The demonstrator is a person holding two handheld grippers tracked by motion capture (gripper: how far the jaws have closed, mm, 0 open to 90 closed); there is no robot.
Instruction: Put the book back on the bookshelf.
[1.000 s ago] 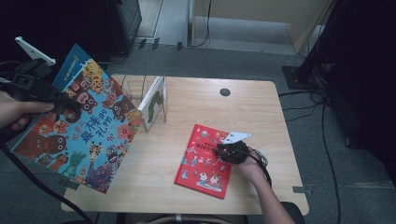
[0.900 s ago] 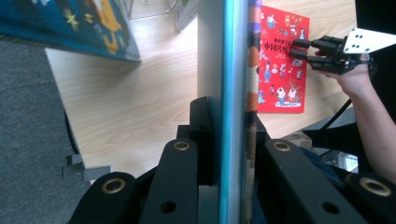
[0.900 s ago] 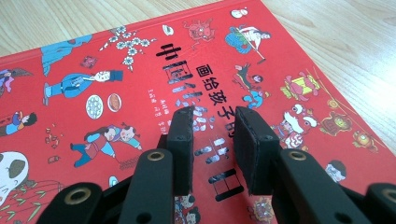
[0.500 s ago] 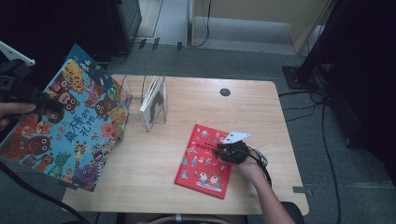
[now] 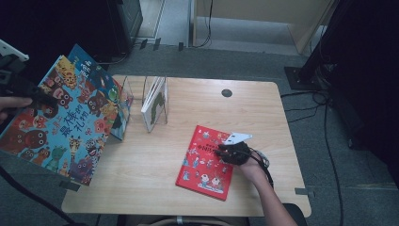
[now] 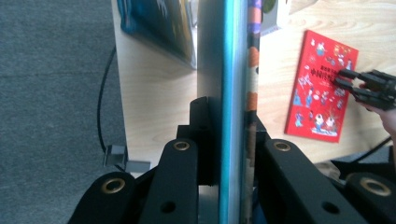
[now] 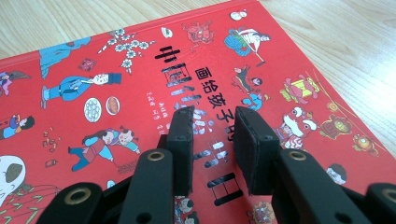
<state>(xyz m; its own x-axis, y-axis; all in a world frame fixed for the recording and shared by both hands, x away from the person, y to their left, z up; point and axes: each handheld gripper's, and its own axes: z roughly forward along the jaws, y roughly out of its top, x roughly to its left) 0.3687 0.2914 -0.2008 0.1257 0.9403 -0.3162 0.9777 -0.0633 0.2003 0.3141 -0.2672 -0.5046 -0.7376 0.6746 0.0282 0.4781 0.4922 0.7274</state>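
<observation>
Fingers (image 7: 212, 140) on red book (image 5: 207, 160), book rack (image 5: 153, 103) nearby

On the table (image 5: 155, 183), a book (image 5: 204, 162) lies flat toward the right front, with the right gripper (image 5: 225, 153) resting on its right edge. A rack (image 5: 155, 103) stands at the back left, holding an upright book, perhaps two. Left of the rack, the left gripper (image 5: 28, 92) holds a big book (image 5: 56, 120) tilted over the table's left edge, another book (image 5: 117, 106) just behind it.
</observation>
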